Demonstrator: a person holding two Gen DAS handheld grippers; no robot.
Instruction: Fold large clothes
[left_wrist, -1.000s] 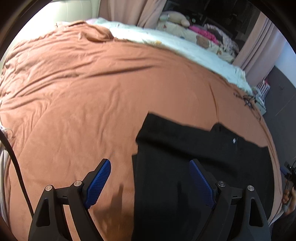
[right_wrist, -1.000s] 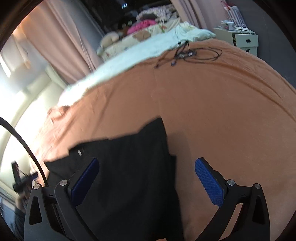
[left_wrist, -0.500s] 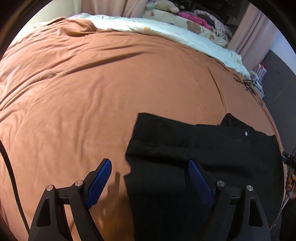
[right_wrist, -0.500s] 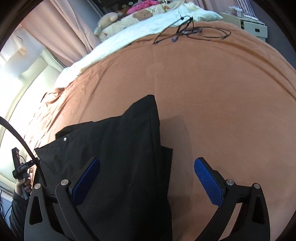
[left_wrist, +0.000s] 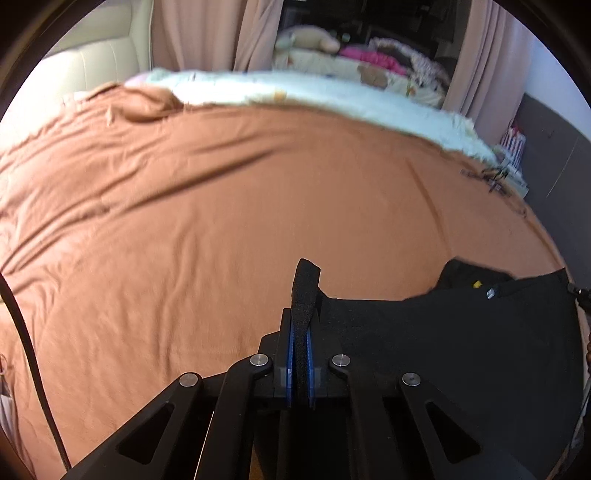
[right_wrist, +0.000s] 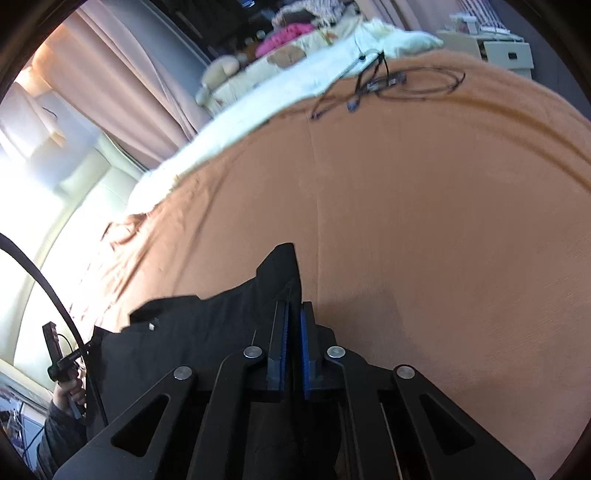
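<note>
Black trousers (left_wrist: 443, 339) lie partly folded on an orange-brown bed sheet (left_wrist: 221, 221). My left gripper (left_wrist: 300, 332) is shut on the trousers' left corner, and a flap of black cloth sticks up between its blue pads. My right gripper (right_wrist: 292, 321) is shut on the trousers (right_wrist: 207, 332) at their right corner, with cloth rising past its fingertips. A metal button (left_wrist: 490, 294) shows near the waistband; it also shows in the right wrist view (right_wrist: 151, 325). The cloth looks lifted off the sheet at both held corners.
A white blanket (left_wrist: 314, 96) with pillows and soft toys (left_wrist: 369, 66) lies along the far side of the bed. Black cables (right_wrist: 388, 85) lie on the sheet at the far right. Curtains (right_wrist: 122, 85) and a small white cabinet (right_wrist: 506, 51) stand beyond the bed.
Both grippers were open above the trousers' far corners. Both have now closed on those corners, and the cloth stands up between the pads.
</note>
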